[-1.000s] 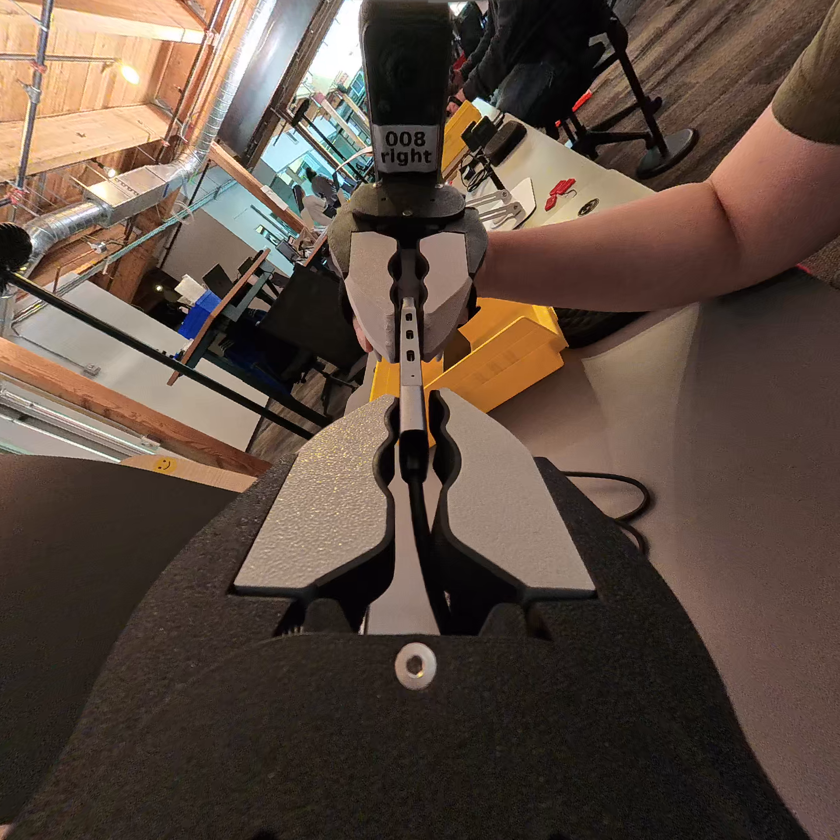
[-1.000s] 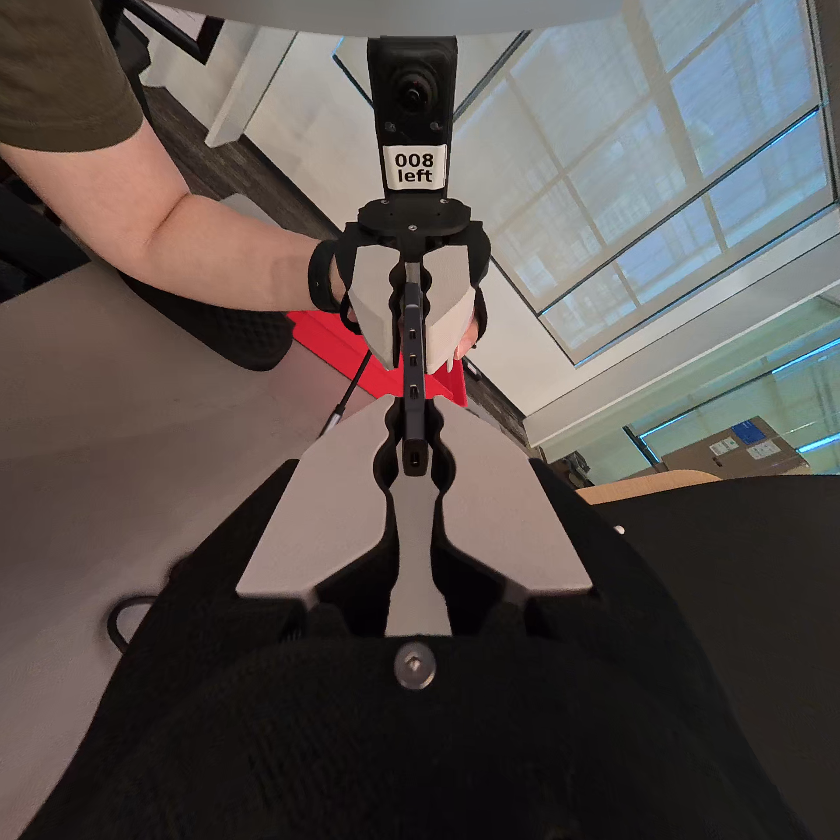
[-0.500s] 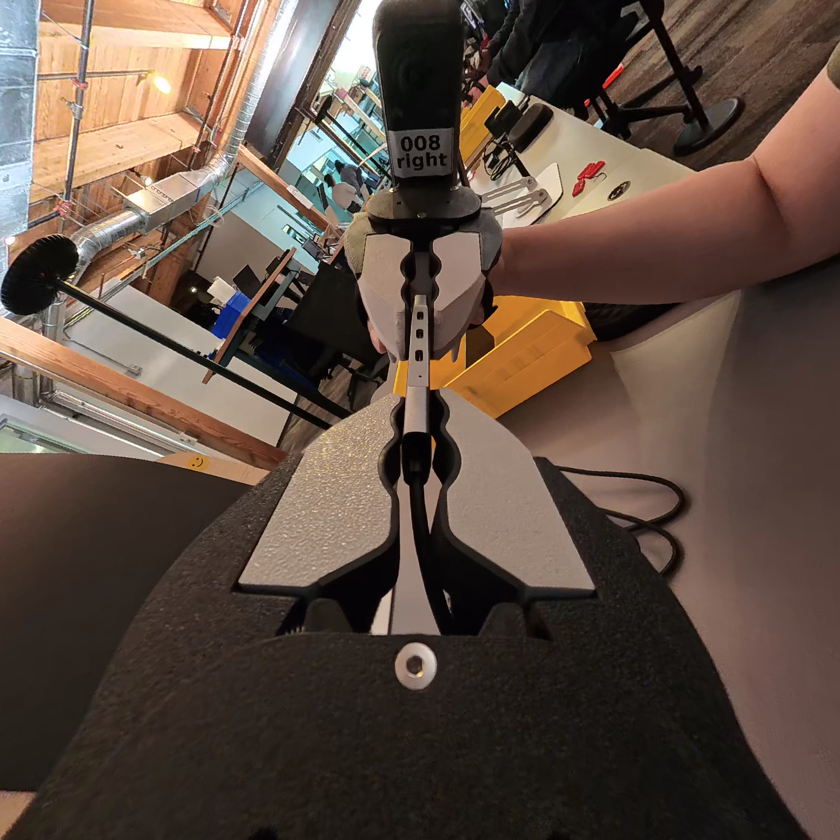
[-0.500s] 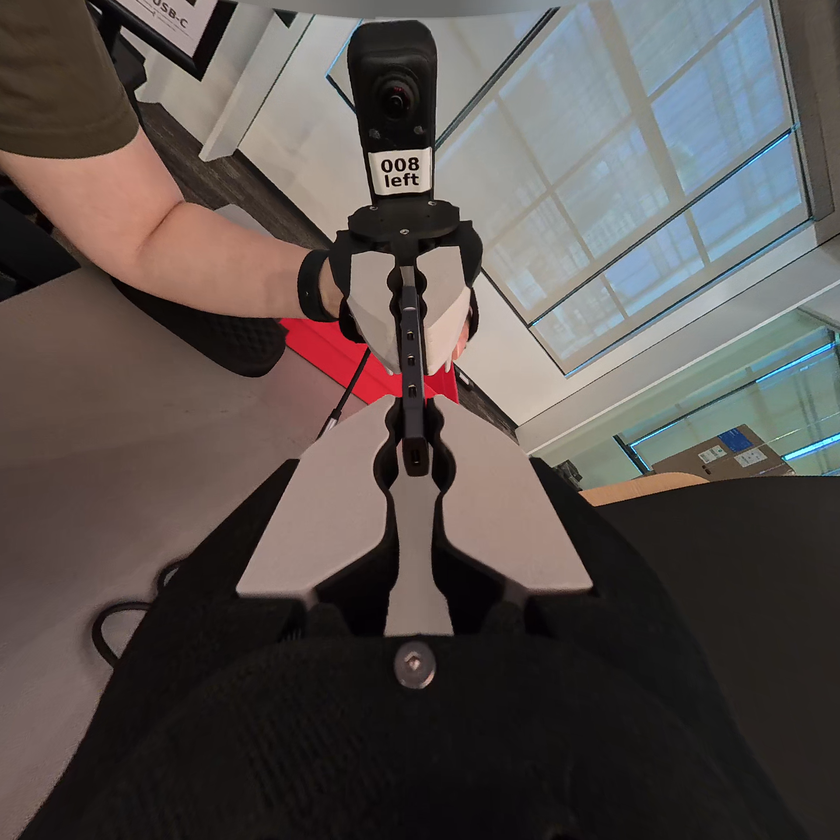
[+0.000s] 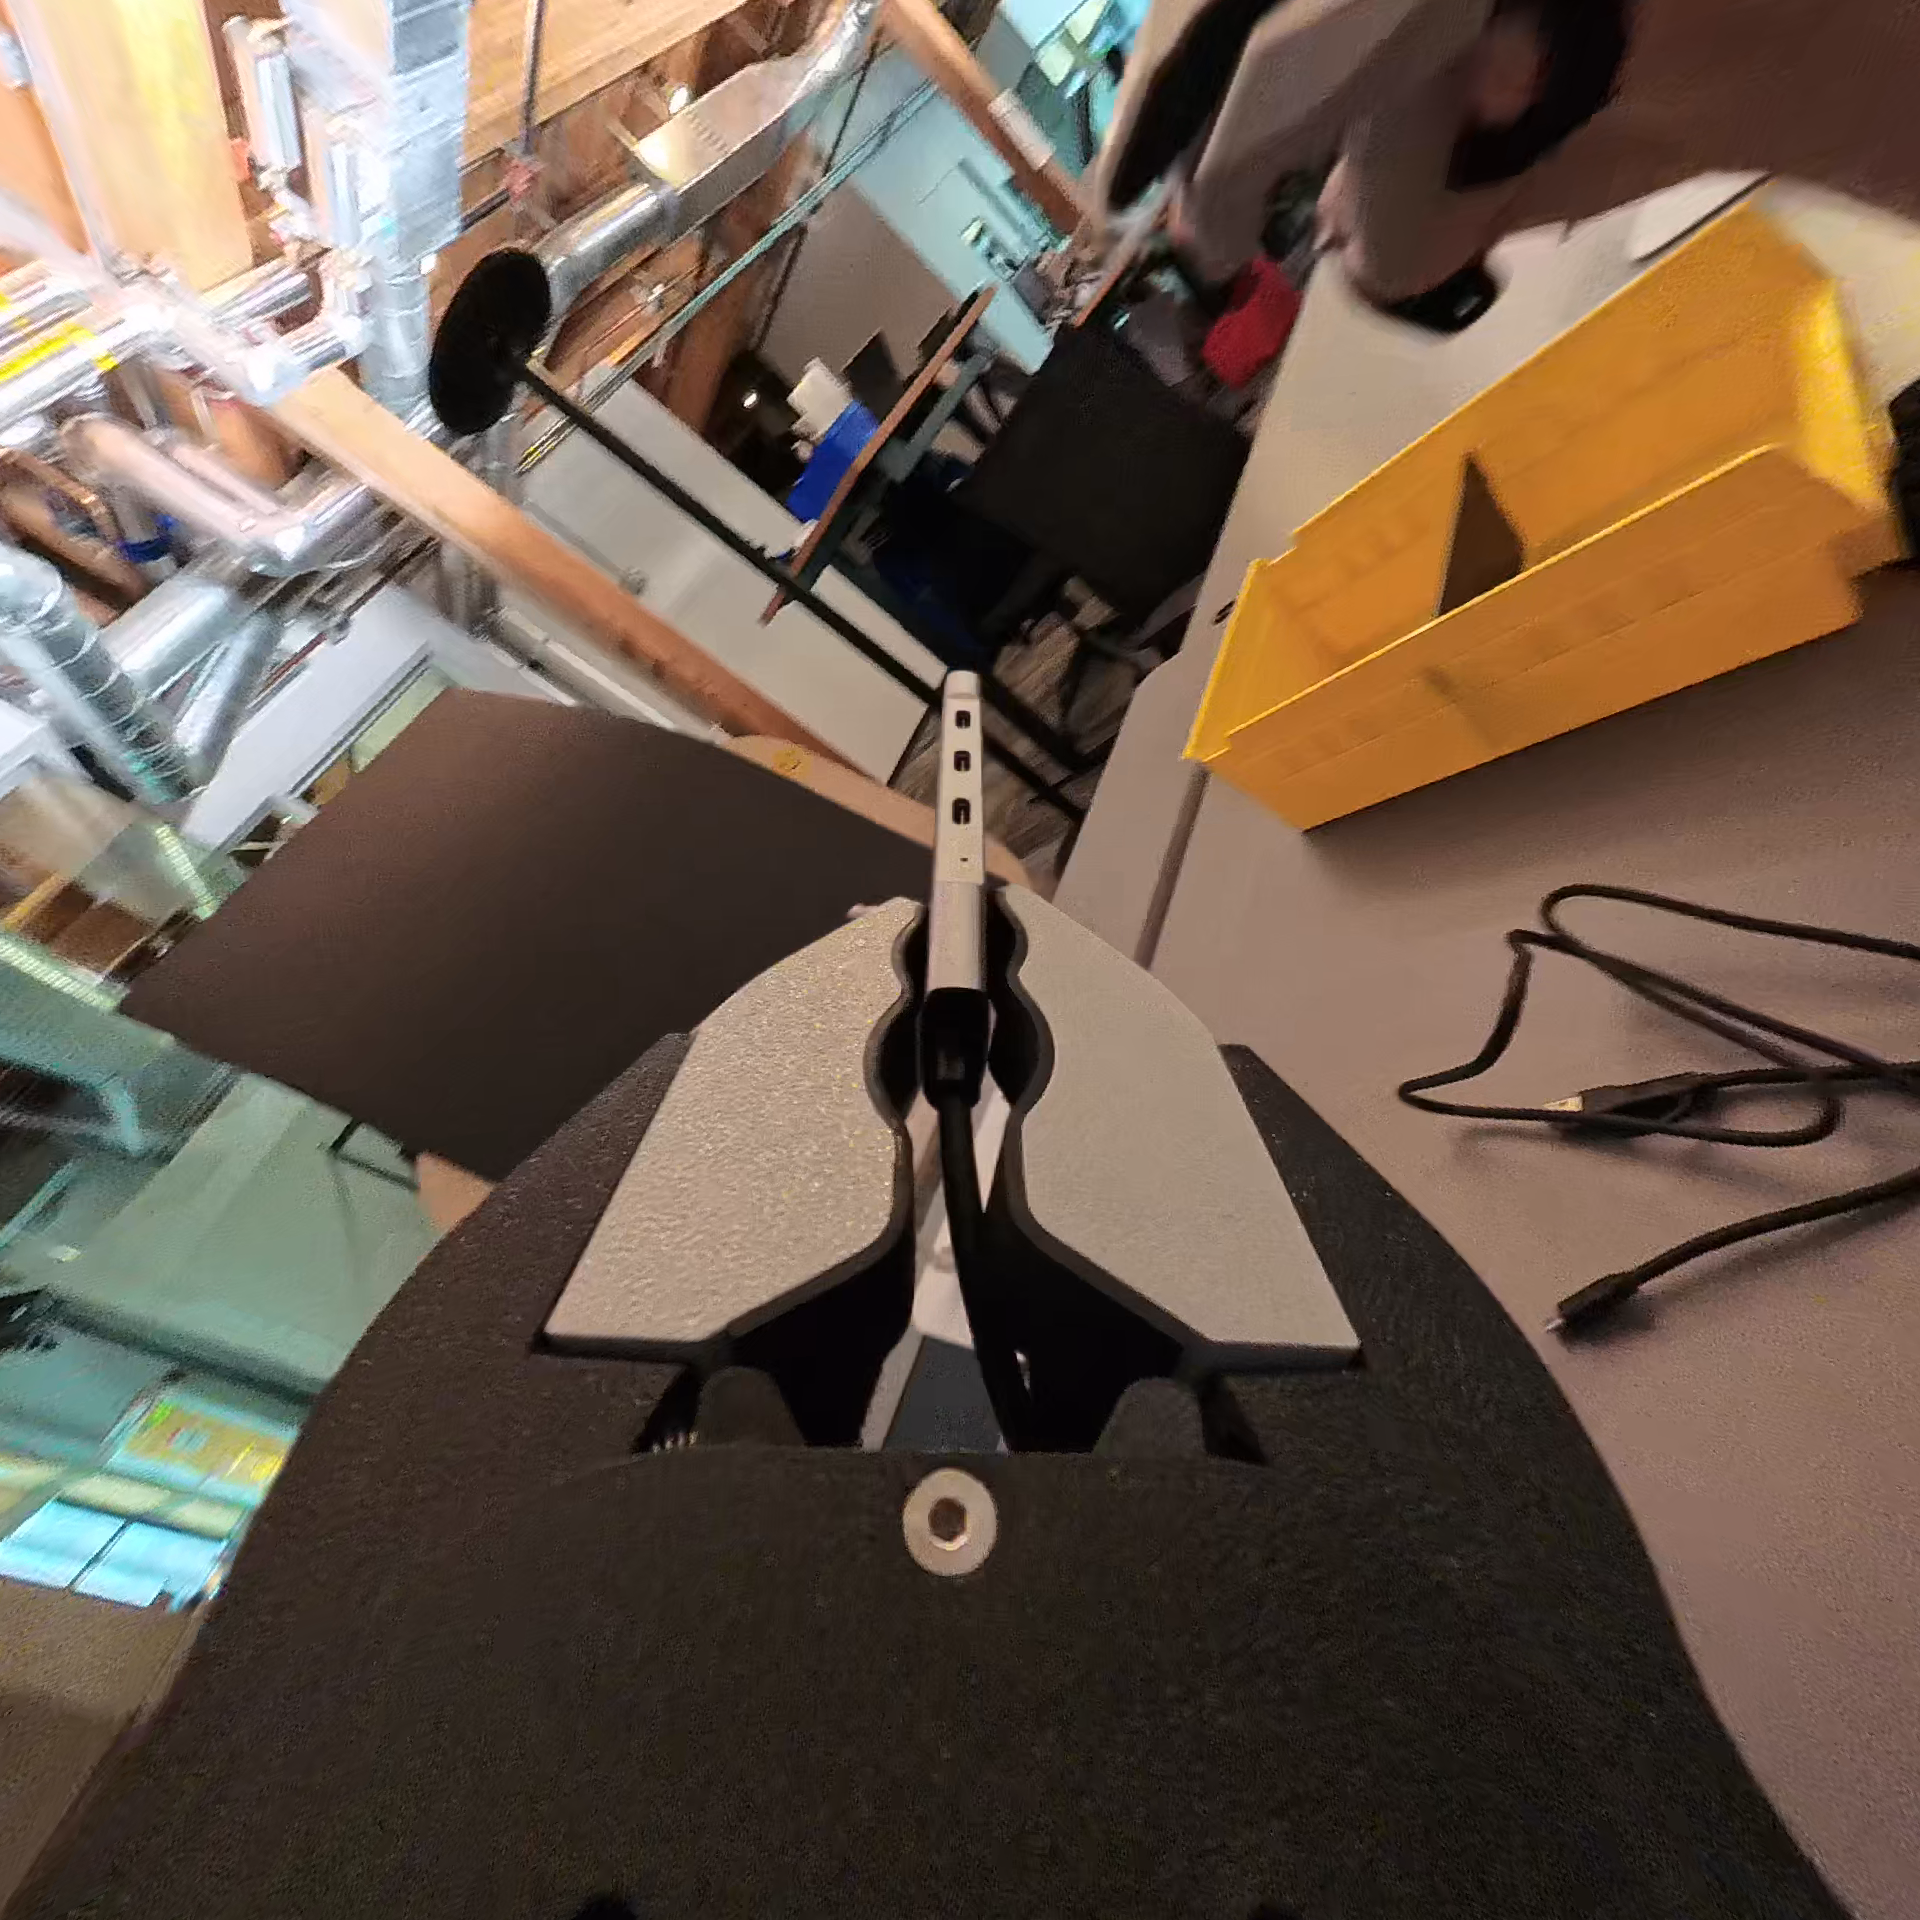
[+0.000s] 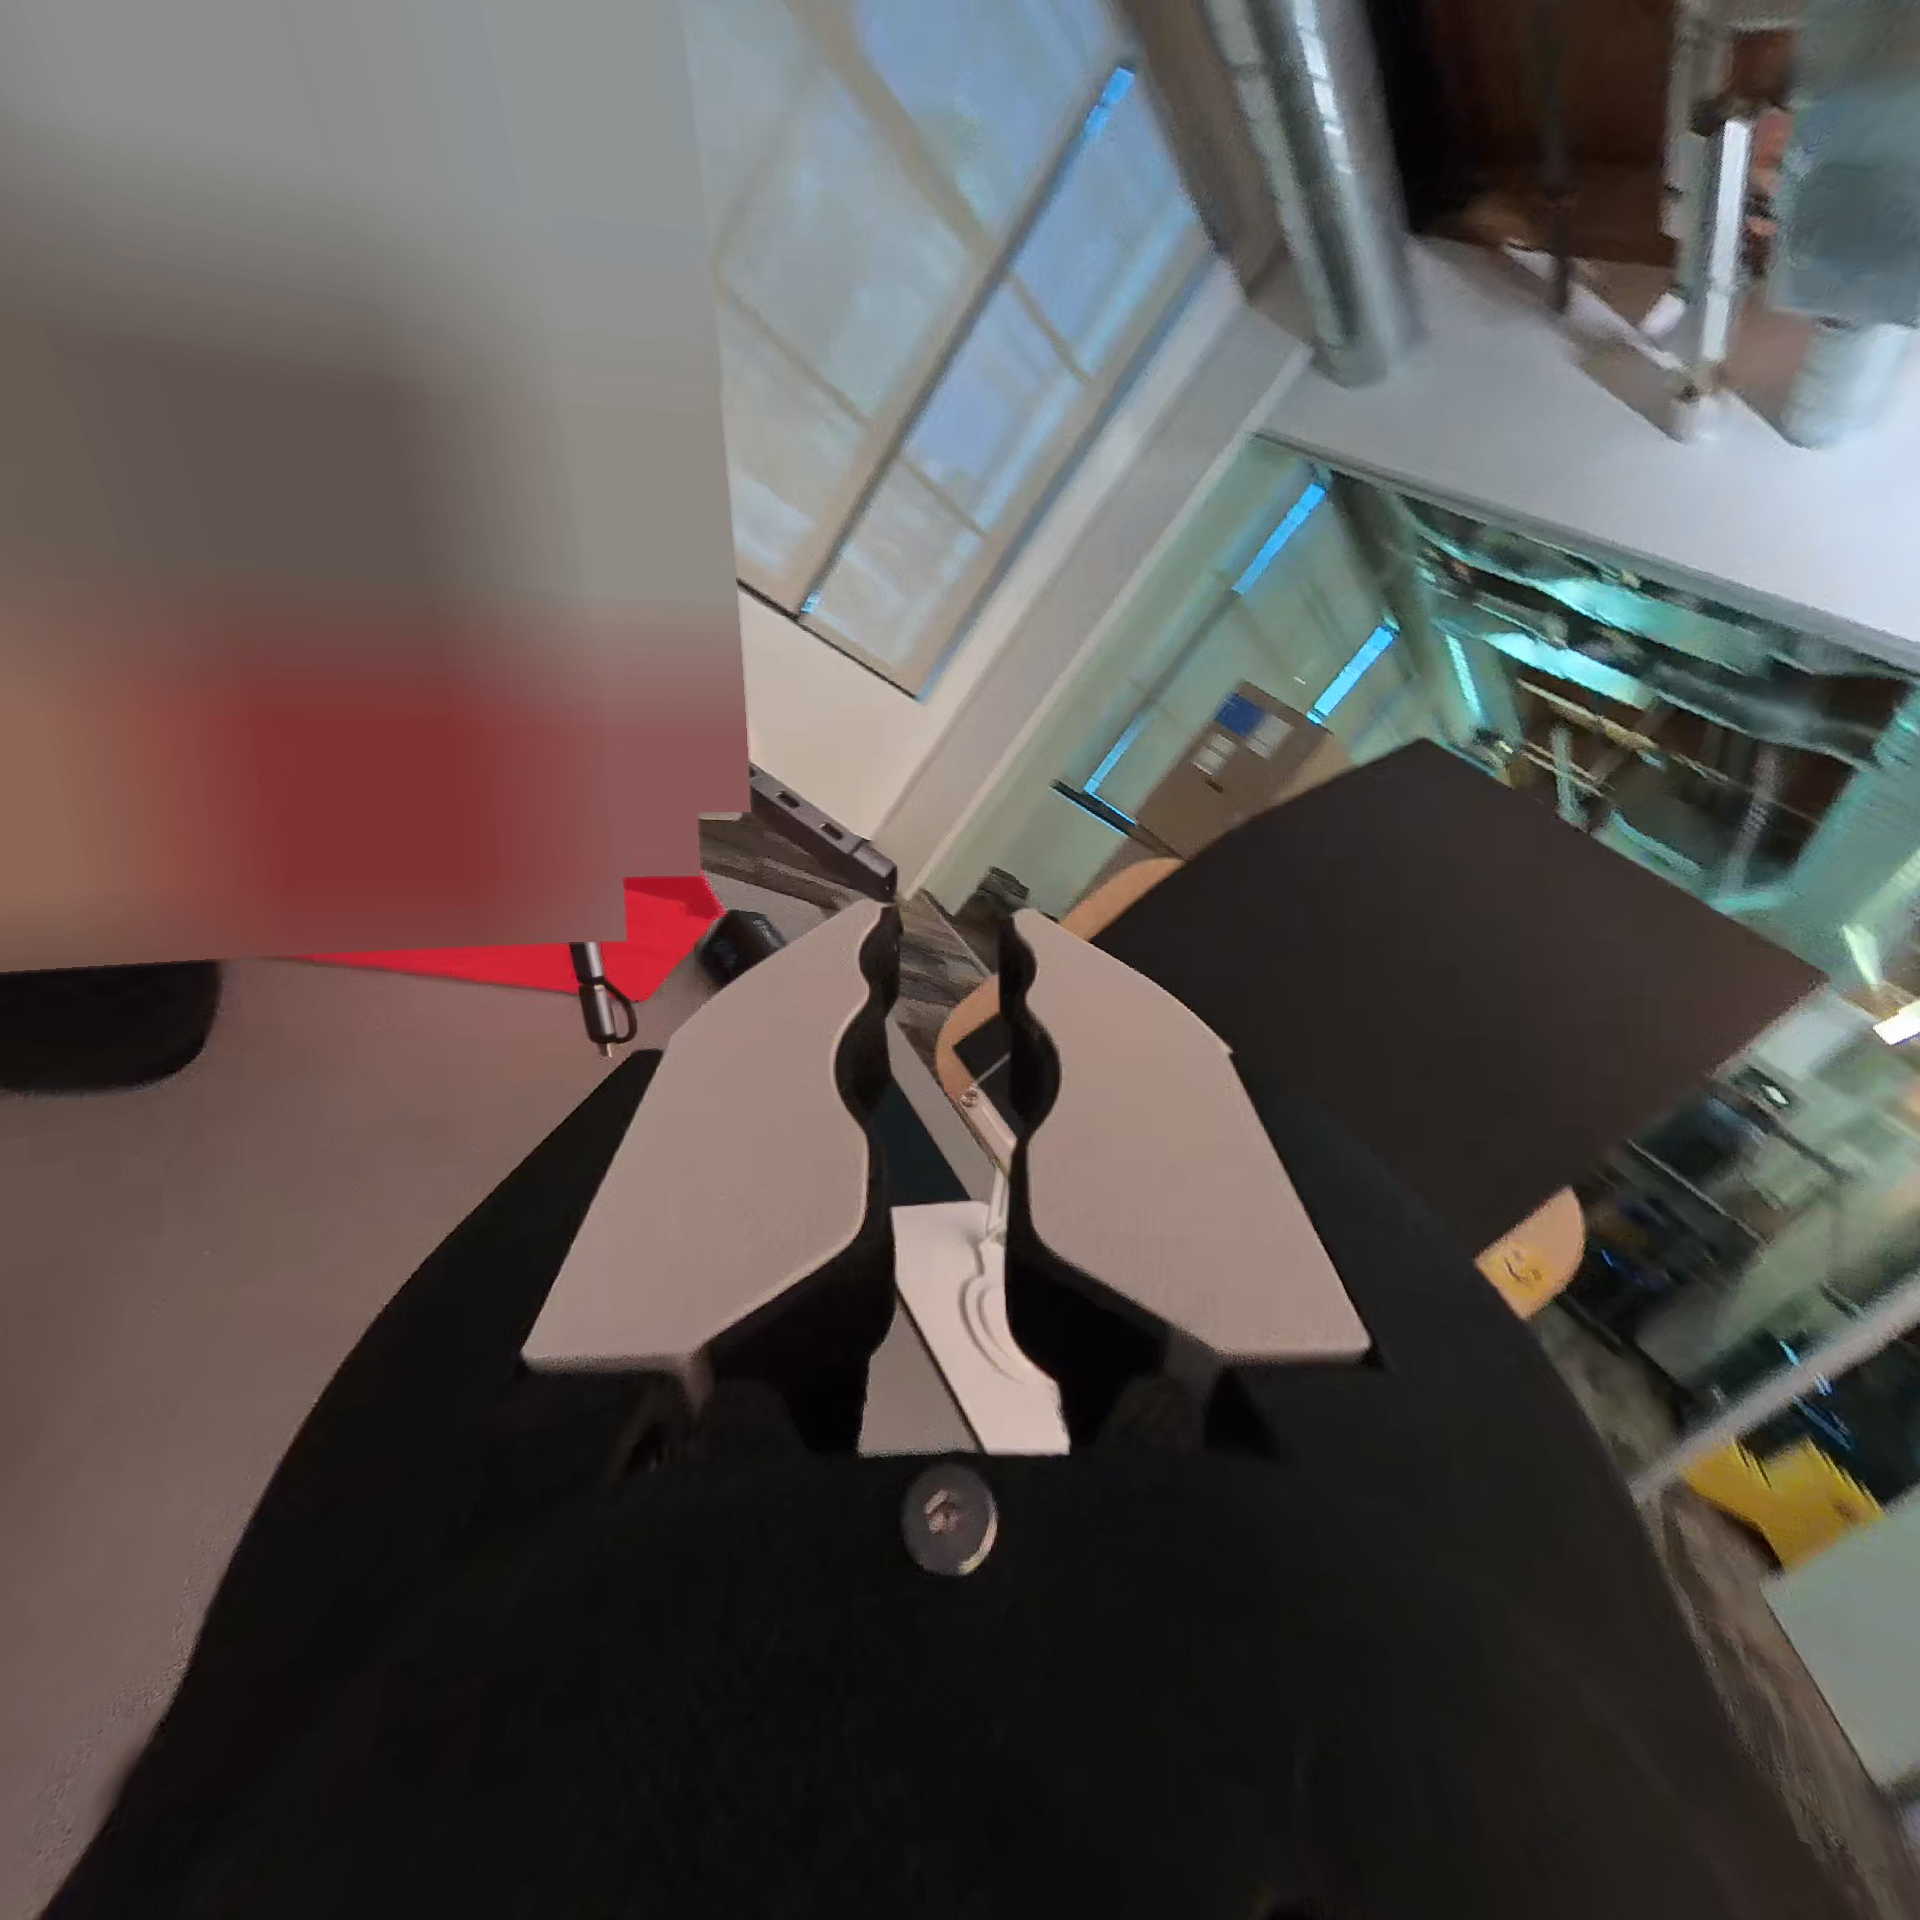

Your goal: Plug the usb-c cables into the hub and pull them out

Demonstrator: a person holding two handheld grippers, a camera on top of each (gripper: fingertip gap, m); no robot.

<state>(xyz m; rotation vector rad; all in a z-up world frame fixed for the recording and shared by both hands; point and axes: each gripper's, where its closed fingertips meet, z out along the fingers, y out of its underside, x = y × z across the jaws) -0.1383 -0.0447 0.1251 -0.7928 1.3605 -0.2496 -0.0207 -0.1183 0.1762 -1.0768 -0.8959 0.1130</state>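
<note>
In the left wrist view my left gripper (image 5: 954,925) is shut on the near end of a slim silver usb-c hub (image 5: 958,769). The hub sticks out forward with its row of ports facing me, and nothing is plugged into them. Its own black lead (image 5: 961,1153) runs back between my fingers. Loose black usb-c cables (image 5: 1662,1101) lie on the grey table (image 5: 1766,1558) to the right, one plug (image 5: 1590,1314) nearest. In the right wrist view my right gripper (image 6: 940,920) is open and empty. The hub's end (image 6: 821,831) shows just ahead and left of its fingertips.
A yellow bin (image 5: 1558,582) stands on the table at the far right. In the right wrist view a cable plug (image 6: 597,997) lies on the table by a red bin (image 6: 499,956). A black chair back (image 6: 1455,935) stands beyond the table edge. Left tips to right tips: about 15 centimeters. The plug (image 5: 1590,1314) is closer to my left gripper, around 25 centimeters from its tips; the right tips are 35 centimeters off.
My right gripper has opened, let go of the hub's far end and drawn away. My left gripper still holds the hub and has swung, so the right gripper has left its view.
</note>
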